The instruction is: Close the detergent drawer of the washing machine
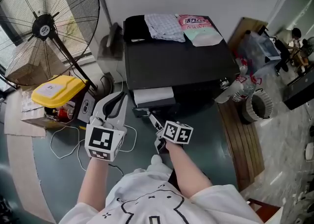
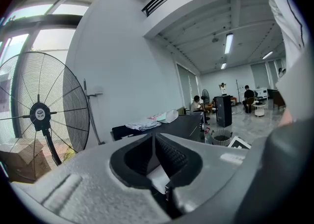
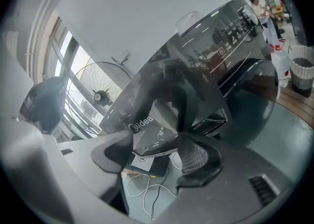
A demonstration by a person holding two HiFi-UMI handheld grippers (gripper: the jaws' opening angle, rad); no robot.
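At my left a big floor fan (image 1: 44, 26) stands behind a yellow case (image 1: 54, 93) (white basket (image 1: 258, 106) far right).

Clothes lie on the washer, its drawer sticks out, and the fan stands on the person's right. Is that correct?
Not quite. The head view shows the fan standing on the person's left, not right. The rest holds: clothes lie on the washer, and its drawer sticks out.
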